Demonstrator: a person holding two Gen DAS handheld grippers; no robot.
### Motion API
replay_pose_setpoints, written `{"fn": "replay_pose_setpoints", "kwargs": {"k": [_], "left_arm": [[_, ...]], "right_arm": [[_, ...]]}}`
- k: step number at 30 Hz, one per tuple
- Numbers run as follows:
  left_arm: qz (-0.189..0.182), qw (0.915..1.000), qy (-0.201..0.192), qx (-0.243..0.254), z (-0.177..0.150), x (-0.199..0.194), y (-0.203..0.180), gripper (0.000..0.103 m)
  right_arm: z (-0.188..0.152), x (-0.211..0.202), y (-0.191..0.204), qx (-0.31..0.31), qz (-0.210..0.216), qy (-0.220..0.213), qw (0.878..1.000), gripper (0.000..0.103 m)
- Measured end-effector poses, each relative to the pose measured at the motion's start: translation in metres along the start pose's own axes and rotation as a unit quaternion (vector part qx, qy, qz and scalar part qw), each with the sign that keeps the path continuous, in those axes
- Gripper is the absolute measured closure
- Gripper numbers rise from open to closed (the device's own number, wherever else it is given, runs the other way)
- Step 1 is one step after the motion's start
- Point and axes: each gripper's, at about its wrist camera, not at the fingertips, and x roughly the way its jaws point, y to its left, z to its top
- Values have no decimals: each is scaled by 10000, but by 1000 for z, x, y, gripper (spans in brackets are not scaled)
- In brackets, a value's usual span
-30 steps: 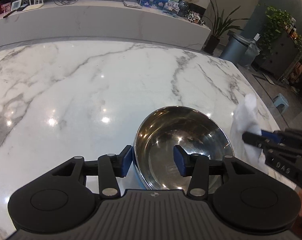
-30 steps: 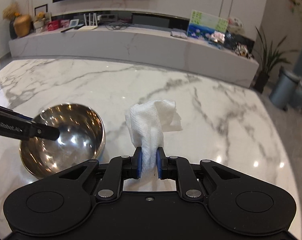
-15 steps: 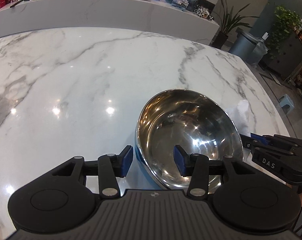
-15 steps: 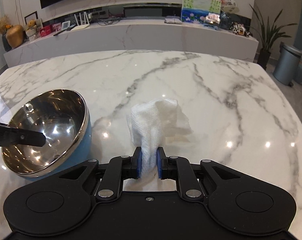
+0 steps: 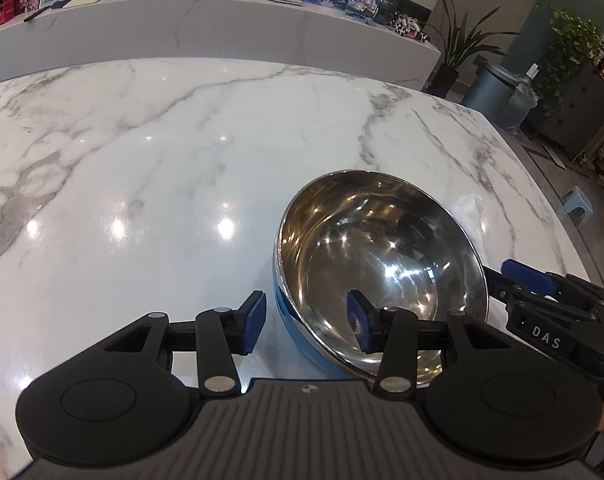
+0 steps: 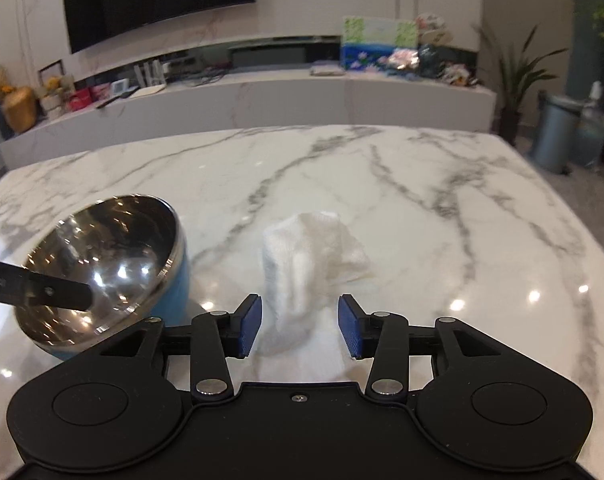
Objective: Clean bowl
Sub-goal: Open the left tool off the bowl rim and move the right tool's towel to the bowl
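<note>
A steel bowl with a blue outside stands tilted on the marble table; it also shows in the right wrist view. My left gripper is open, its jaws astride the bowl's near rim, one pad inside and one outside. A crumpled white paper towel lies on the table to the right of the bowl; its edge shows in the left wrist view. My right gripper is open around the towel's near end. It shows at the right in the left wrist view.
The white marble table stretches far and left. Its right edge drops to the floor, where a grey bin stands. A long marble counter with small items runs behind.
My right gripper has opened and let go of the towel, which now lies on the table. The bowl has tipped up on its side, showing its blue outside.
</note>
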Motion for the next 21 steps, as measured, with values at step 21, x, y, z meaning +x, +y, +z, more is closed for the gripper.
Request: {"fn": "replay_pose_setpoints", "kwargs": {"k": [21], "left_arm": [[381, 9987, -39, -321, -9, 0, -13, 62]], "right_arm": [[1, 15, 12, -280, -203, 203, 9992, 90]]}}
